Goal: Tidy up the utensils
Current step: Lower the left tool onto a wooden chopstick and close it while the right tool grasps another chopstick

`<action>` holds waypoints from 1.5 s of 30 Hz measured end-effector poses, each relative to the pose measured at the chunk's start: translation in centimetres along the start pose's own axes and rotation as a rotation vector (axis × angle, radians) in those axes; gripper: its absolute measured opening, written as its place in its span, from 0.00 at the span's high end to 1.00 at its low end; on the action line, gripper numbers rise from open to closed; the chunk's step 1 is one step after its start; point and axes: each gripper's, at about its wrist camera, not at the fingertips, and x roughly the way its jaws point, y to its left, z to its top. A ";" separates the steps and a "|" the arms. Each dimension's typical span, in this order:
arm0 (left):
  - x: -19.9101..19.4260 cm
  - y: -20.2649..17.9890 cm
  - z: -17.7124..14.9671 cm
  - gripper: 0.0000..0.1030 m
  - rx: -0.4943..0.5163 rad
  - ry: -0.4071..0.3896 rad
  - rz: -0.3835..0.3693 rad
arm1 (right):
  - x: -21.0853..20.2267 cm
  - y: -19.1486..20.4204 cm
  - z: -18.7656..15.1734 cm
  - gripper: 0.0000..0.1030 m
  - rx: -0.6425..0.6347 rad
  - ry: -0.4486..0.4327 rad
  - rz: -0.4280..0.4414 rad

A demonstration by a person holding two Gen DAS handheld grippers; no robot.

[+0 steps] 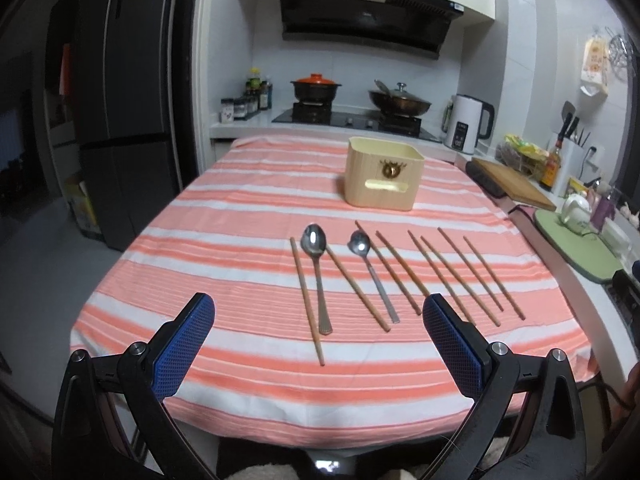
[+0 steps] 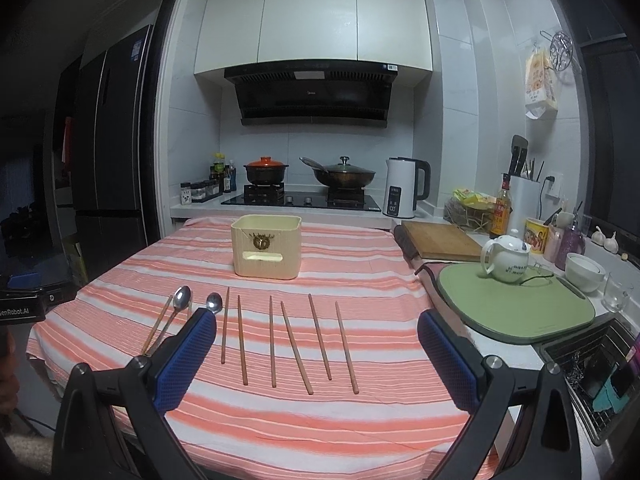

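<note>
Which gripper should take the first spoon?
Probably left: the two spoons lie straight ahead of the open left gripper; for the right gripper they sit far left, partly behind its finger.

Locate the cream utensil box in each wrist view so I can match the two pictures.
Left wrist view: cream utensil box stands right of centre, upper middle, on the striped tablecloth beyond the spoons.
Right wrist view: the box stands left of centre, mid-height.
Shared landmark: white kettle on the counter behind.

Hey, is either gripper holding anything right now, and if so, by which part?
Nothing is held. The left gripper and right gripper are both open above the table, empty.
</note>
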 end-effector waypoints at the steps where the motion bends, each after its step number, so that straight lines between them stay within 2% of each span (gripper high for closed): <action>1: 0.6 0.2 -0.1 0.00 -0.005 0.013 0.002 | 0.5 -0.2 -0.2 0.01 -0.001 0.010 -0.004; 8: 5.1 1.0 -0.9 0.00 -0.012 0.100 0.028 | 4.0 -2.0 -1.0 0.01 0.016 0.082 -0.017; 13: 8.7 1.8 -1.6 0.00 -0.027 0.170 0.016 | 7.4 -3.5 -2.2 0.01 0.038 0.172 -0.002; 16: 10.9 2.6 -1.5 0.00 -0.051 0.207 0.012 | 9.4 -4.4 -2.7 0.07 0.044 0.229 0.012; 18: 12.6 3.0 -1.3 0.00 -0.061 0.230 0.018 | 10.7 -4.9 -3.0 0.18 0.045 0.265 0.022; 19: 13.4 3.2 -1.2 0.00 -0.065 0.237 0.019 | 11.4 -5.1 -3.2 0.19 0.047 0.282 0.031; 24: 16.7 3.8 -0.3 0.01 -0.080 0.281 0.011 | 15.3 -6.0 -3.5 0.34 0.077 0.390 0.109; 29: 19.4 4.4 0.6 0.01 -0.093 0.330 -0.015 | 19.3 -5.8 -3.0 0.39 0.081 0.496 0.195; 34: 21.7 5.2 1.5 0.07 -0.104 0.370 -0.030 | 23.1 -5.8 -3.2 0.40 0.086 0.555 0.208; 36: 22.6 5.3 1.8 0.09 -0.099 0.379 -0.027 | 24.2 -5.8 -3.3 0.45 0.086 0.570 0.207; 43: 25.8 5.3 1.5 0.21 -0.047 0.438 0.023 | 26.8 -5.3 -3.3 0.46 0.040 0.632 0.226; 45: 26.1 4.9 1.5 0.26 -0.002 0.440 0.045 | 27.5 -4.9 -3.5 0.55 0.008 0.662 0.241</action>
